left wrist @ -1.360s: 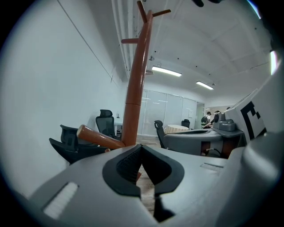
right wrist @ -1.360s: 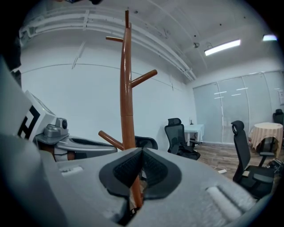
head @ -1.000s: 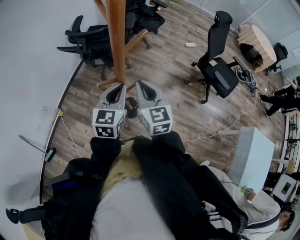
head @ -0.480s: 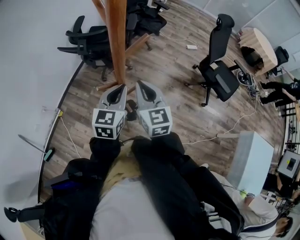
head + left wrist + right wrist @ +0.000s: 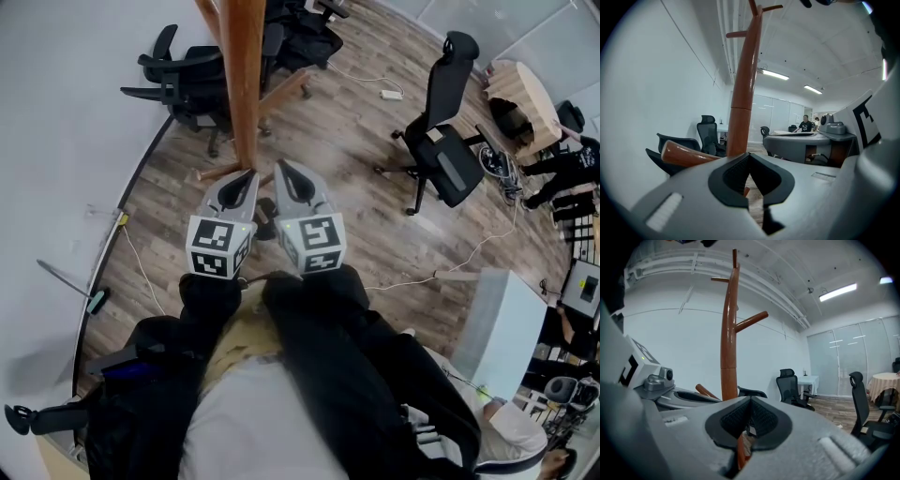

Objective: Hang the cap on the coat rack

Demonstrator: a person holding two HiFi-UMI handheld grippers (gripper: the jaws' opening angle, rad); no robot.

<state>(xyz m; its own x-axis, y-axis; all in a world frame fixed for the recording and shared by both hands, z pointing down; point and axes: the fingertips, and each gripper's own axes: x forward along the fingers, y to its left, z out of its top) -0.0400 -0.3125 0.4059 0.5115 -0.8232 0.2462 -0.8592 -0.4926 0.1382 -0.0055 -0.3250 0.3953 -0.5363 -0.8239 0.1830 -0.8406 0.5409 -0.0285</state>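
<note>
Both the left gripper and right gripper clench nothing just before the coat rack; no cap shows on its visible pegs or near it, leaving step and next move unsettled.

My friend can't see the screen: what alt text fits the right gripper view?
A tall brown wooden coat rack stands ahead of the right gripper, whose jaws are shut and empty. Black office chairs stand at the right.
</note>
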